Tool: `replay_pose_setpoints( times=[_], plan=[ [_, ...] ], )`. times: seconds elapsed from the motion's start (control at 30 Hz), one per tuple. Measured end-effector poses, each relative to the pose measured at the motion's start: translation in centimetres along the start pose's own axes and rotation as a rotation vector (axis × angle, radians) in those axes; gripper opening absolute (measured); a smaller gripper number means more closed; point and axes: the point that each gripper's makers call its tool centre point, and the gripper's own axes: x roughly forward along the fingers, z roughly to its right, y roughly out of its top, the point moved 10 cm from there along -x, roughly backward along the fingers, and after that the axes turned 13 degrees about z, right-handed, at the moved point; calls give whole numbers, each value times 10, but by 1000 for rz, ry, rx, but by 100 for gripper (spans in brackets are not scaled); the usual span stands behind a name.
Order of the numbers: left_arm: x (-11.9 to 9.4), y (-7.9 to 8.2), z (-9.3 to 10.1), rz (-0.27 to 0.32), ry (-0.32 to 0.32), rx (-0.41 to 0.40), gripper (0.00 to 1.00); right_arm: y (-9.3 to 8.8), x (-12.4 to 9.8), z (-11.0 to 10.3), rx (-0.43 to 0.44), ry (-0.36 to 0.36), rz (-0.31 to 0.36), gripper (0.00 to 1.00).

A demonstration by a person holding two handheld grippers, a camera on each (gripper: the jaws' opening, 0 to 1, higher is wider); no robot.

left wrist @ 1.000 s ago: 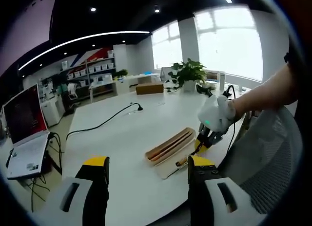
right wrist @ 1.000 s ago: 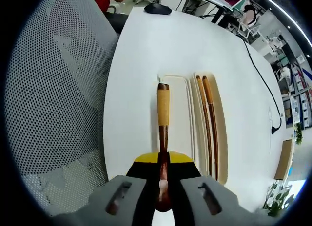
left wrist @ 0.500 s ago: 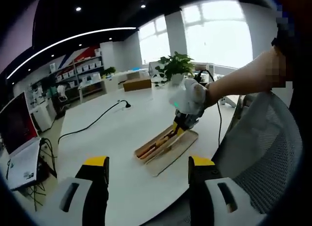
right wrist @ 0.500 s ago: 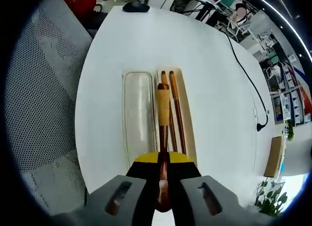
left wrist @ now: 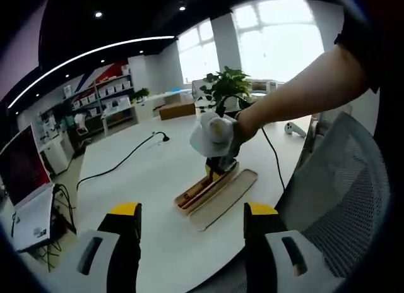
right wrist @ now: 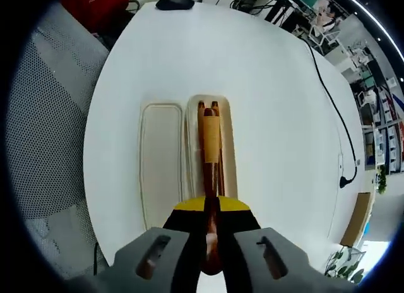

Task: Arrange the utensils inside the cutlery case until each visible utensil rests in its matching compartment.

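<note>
Right gripper view looks down along the right gripper, whose jaws are closed narrowly on the dark handle end of a wooden utensil. The utensil has a pale tan wrapped section and points forward over the cutlery case, a shallow beige tray lying on the white surface. Two chopsticks lie lengthwise in that tray, mostly hidden beneath the held utensil, with only their far tips showing past it. Just beside the tray on its left lies the case lid, pale and oblong, parallel to it. A black mouse sits at the far edge of the surface, and a black cable runs along the right side.

Left gripper view shows the left gripper with its jaws wide apart and holding nothing, well apart from the case. The other gripper is above the case, with a gloved hand around it. A mesh chair stands on the right.
</note>
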Motion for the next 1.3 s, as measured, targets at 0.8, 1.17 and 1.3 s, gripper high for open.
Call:
replay_pose_setpoints(
  times=[0.8, 1.17, 1.3],
  plan=[
    [-3, -4, -8, 39, 21, -96, 66, 2, 15, 1, -43, 12, -21, 1],
    [-3, -5, -8, 35, 18, -93, 65, 4, 22, 4, -46, 21, -35, 1],
    [-4, -6, -10, 34, 22, -99, 65, 4, 24, 5, -42, 24, -36, 1]
  ],
)
